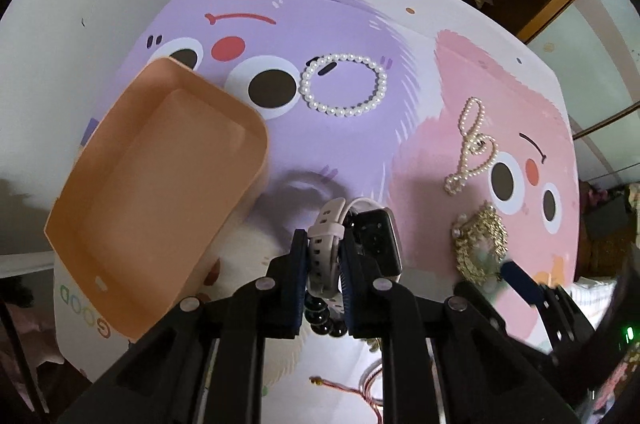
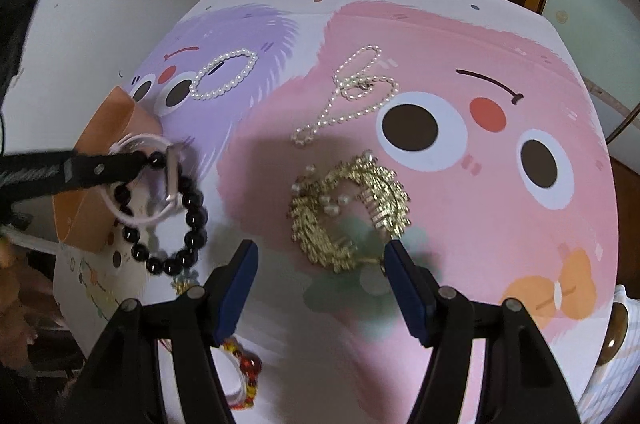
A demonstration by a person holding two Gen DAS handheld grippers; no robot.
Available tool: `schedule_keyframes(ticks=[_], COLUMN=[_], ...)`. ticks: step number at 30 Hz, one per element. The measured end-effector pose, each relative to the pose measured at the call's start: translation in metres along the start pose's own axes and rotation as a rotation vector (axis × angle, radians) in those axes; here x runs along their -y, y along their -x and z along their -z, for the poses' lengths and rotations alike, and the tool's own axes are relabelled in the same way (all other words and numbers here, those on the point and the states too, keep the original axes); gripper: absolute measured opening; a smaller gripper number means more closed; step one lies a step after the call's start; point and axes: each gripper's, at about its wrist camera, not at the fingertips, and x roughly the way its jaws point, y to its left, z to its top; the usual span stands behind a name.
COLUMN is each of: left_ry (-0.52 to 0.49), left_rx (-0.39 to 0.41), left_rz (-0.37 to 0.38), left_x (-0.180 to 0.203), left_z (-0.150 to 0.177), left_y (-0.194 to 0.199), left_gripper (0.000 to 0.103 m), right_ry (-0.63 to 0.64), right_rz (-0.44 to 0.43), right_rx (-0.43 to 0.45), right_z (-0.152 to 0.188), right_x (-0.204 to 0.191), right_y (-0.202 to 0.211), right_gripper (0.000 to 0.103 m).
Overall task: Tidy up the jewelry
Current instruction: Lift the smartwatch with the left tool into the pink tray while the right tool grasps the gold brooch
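At the far left we see the orange box (image 1: 156, 200), open and empty, resting on the cartoon-print table (image 1: 352, 152) with one corner over a purple monster's eye. Just right of it, our left gripper (image 1: 323, 264) is clenched on the pale pink strap of the smartwatch (image 1: 376, 240), whose dark face sits against the right finger; from the right wrist view the watch hangs clear of the table, beside the box. The black bead bracelet (image 2: 176, 216) lies on the table under that gripper. Farther back on the purple patch lies the pearl bracelet (image 1: 344, 85), a closed ring well apart from everything else. Moving right onto the pink patch, we find the pearl necklace (image 1: 472, 148) looped and tangled, and nearer to us the gold ornament (image 2: 348, 212) with small pearls on it. Our right gripper (image 2: 322, 264) is released, its blue pads (image 2: 236, 284) spread wide either side of the gold ornament without touching it. A red and yellow beaded bracelet (image 2: 246, 372) lies at the near edge under its left finger.
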Motion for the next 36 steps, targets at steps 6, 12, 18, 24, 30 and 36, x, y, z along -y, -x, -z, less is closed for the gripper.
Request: schedule_keyframes(ticks=[6,12,18,24,30,36], left_ry=[0.015,0.028,0.028,0.021,0.020,0.005], left_rx=[-0.040,-0.094,-0.169,-0.209,-0.259,-0.232], left_rz=[0.051,0.072,0.078,0.077,0.063,0.044], left_x=[-0.023,-0.026,-0.030,-0.034,-0.037,-0.037], left_z=[0.015,0.021,0.030,0.035,0.040,0.041], left_y=[0.015,0.004,-0.014,-0.024,-0.037,-0.033], left_gripper=[0.013,0.013,0.013,0.013,0.016,0.016], right_ry=[-0.029,-0.105,-0.106,-0.099,-0.120,-0.151], right_rz=[0.017,0.030,0.107,0.110,0.078,0.084], right_rx=[-0.042,-0.063,-0.063,-0.056,-0.085,-0.101], right_z=[-0.014,-0.027,-0.032,-0.030,-0.031,-0.034], right_x=[-0.006,-0.004,-0.012,-0.015,-0.011,-0.013], right_y=[-0.016,-0.021,-0.024,-0.022,-0.021,-0.023], right_gripper=[0.065,0.063,0.050,0.049,0.048,0.049])
